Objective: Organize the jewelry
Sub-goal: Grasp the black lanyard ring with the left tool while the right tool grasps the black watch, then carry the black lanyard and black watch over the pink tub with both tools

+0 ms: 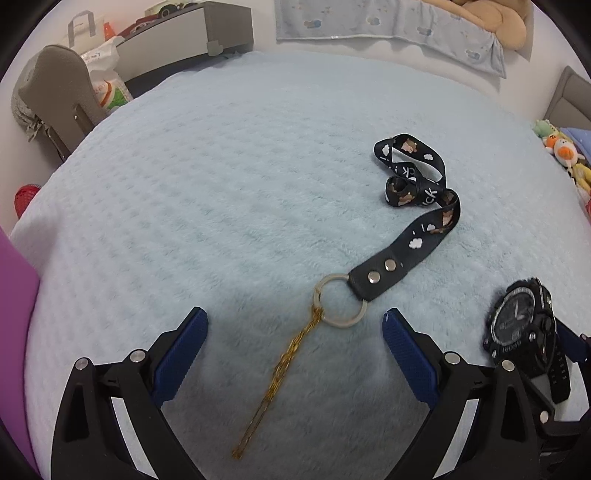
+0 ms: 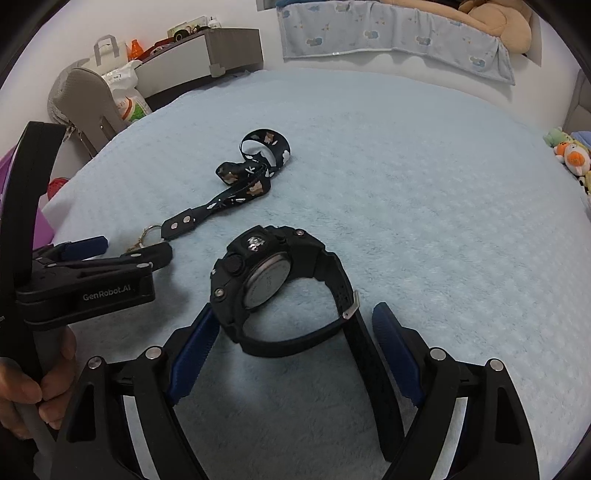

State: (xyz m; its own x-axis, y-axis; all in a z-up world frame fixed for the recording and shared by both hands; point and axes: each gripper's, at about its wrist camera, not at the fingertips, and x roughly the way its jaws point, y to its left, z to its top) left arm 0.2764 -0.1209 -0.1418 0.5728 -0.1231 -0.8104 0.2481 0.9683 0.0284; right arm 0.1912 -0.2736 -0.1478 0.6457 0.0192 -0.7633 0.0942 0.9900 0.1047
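A thin gold chain (image 1: pixel 284 373) lies on the light blue blanket (image 1: pixel 221 184), one end at the metal ring (image 1: pixel 340 301) of a black printed lanyard (image 1: pixel 417 199). My left gripper (image 1: pixel 295 350) is open, its blue pads either side of the chain. A black wristwatch (image 2: pixel 273 288) lies on its side between the open pads of my right gripper (image 2: pixel 295 339); its strap runs back between the fingers. The watch also shows at the right in the left wrist view (image 1: pixel 524 328). The left gripper (image 2: pixel 122 251) shows at the left of the right wrist view, beside the lanyard (image 2: pixel 251 170).
A purple object (image 1: pixel 14 280) sits at the blanket's left edge. A grey chair (image 1: pixel 55 96), bags and a grey cabinet (image 1: pixel 184 40) stand beyond the far left. Plush toys (image 1: pixel 561 151) lie at the right edge. A blue cloth (image 1: pixel 388 18) hangs at the back.
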